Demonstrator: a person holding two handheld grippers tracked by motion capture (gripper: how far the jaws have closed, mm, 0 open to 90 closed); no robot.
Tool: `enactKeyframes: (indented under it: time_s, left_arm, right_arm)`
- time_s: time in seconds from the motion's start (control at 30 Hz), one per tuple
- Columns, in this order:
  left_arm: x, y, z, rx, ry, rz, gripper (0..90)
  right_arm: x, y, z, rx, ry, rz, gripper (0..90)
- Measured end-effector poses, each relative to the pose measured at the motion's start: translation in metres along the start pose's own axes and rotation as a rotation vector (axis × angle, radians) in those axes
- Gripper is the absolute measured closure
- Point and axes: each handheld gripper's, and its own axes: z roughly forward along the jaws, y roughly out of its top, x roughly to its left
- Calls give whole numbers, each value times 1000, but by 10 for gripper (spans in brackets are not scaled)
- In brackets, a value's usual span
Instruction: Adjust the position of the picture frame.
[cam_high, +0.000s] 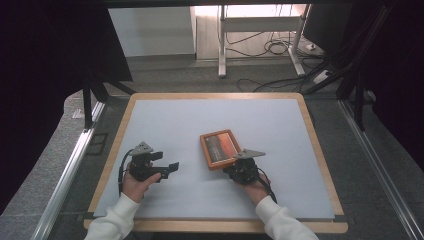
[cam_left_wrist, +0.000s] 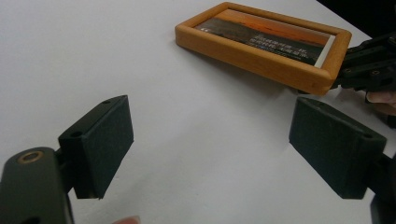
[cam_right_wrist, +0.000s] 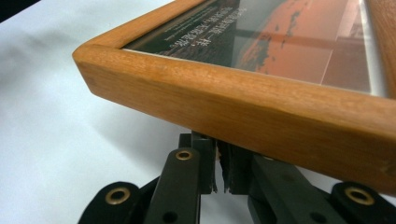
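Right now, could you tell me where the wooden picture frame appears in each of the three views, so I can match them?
High view: the wooden picture frame lies right of centre on the white table top, at the right gripper.
Left gripper view: upper right, beyond the open jaws.
Right gripper view: close up across the top, above the nearly closed jaws.
Shared landmark: the frame's orange sunset picture.

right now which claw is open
The left claw, its pads spread wide over bare table; the right claw is shut under the picture frame.
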Motion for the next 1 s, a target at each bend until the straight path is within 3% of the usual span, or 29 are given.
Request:
enactKeyframes:
  time_s: [0.1, 0.27, 0.37, 0.43, 0.63, 1.0]
  left_arm:
    - [-1, 0, 0, 2, 2, 1, 136]
    - [-1, 0, 1, 4, 4, 2, 136]
    - [-1, -1, 1, 4, 4, 3, 136]
    - [-1, -1, 0, 2, 4, 2, 136]
    - [0, -1, 1, 5, 8, 1, 136]
    - [-3, -2, 4, 15, 7, 3, 136]
  right_arm:
    - [-2, 0, 0, 13, -3, 14, 830]
    - [-2, -1, -3, 37, 28, 11, 599]
    - [0, -2, -7, 32, 10, 26, 484]
    - [-1, -3, -12, 23, -28, 45, 418]
    - [-7, -12, -31, 1, -74, 77, 370]
    - [-18, -24, -64, -47, -104, 54, 344]
